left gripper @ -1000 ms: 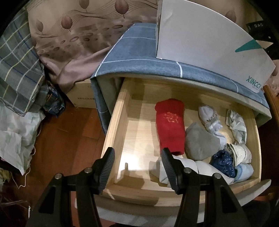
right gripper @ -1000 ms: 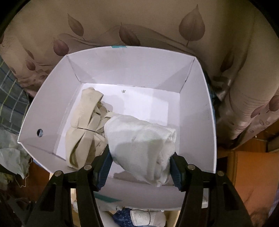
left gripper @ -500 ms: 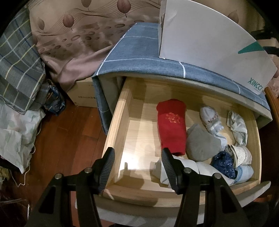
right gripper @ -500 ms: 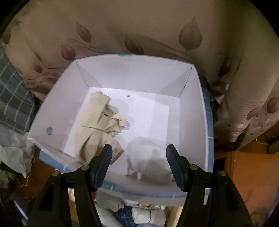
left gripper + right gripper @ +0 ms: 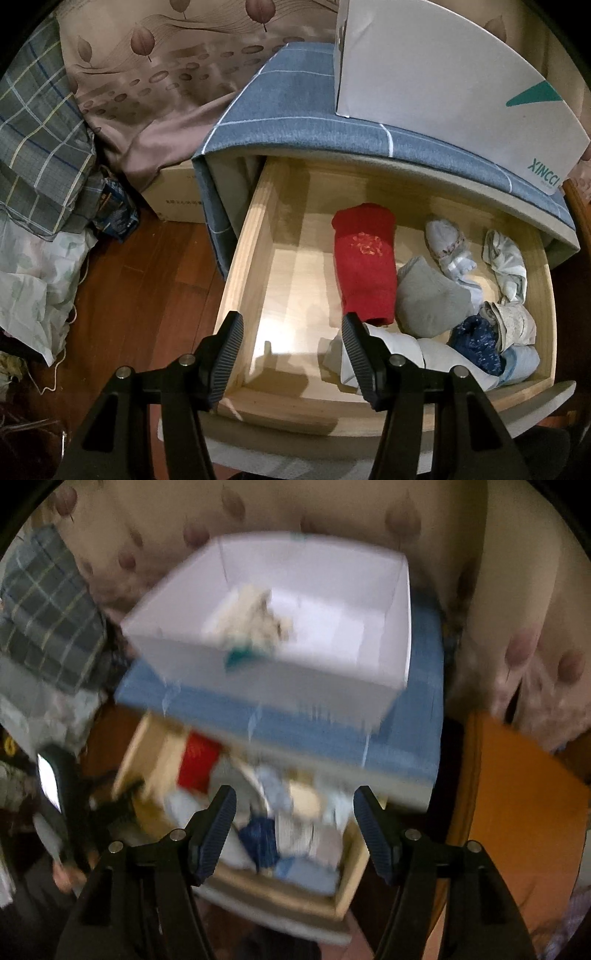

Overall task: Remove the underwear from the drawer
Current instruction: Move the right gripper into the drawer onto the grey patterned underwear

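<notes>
Both claws empty: left claw (image 5: 291,347) gapes over the pale wooden drawer (image 5: 240,273), right claw (image 5: 293,825) just widened above it.

Open wood drawer (image 5: 258,236) w/ rolled underwear (image 5: 364,266) at right; white box (image 5: 436,74) atop blue-covered cabinet (image 5: 280,114).

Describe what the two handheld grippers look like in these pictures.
Both are alike. The left gripper has a black angular frame with silver round fasteners at its joints and two dark, finely ribbed finger pads. The right gripper has the same black frame and silver fasteners; its ribbed pads look dark blue. No cables, markings or sleeves show.
</notes>
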`<state>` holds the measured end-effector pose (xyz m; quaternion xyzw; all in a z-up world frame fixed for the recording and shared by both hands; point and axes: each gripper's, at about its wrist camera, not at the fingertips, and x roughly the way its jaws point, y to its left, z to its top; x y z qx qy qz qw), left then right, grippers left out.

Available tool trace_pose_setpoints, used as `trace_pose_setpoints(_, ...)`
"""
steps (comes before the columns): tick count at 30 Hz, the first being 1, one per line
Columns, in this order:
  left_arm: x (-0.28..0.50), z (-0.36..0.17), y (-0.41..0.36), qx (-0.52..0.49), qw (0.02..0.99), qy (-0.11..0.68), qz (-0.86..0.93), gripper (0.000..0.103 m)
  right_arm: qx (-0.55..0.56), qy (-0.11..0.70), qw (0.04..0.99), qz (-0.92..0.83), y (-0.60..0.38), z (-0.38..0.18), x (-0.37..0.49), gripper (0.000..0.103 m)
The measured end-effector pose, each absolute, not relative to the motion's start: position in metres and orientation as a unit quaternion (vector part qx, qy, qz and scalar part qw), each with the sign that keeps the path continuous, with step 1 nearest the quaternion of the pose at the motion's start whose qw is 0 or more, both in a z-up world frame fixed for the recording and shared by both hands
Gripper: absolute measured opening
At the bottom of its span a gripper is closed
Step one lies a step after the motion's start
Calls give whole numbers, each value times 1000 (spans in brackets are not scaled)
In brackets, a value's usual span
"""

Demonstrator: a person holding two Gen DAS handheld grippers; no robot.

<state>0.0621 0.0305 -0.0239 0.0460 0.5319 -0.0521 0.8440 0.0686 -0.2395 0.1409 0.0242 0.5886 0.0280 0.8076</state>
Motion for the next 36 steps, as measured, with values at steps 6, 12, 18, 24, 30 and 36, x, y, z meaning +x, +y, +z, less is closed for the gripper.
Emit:
trace_pose_setpoints(6,63,-25,31,47,843,533,-49,57,33,666,745,27,-244,70,45,63)
trace_pose_setpoints(12,63,-25,32,47,843,534,-49,57,50,703,709,22,-247,21,37,63)
trace_pose_setpoints(18,63,-26,31,46,842,536,-49,57,74,706,704,14,-250,-8,46,63)
trace_pose_setpoints(24,63,-26,30,45,841,538,-49,57,79,710,700,1,-248,-34,61,79)
trace_pose_setpoints(30,64,-27,29,46,839,540,-49,57,82,716,693,-8,-242,-59,69,80)
trace_pose_setpoints(36,64,-29,27,48,836,544,-50,57,60,718,694,-16,-235,-74,76,81)
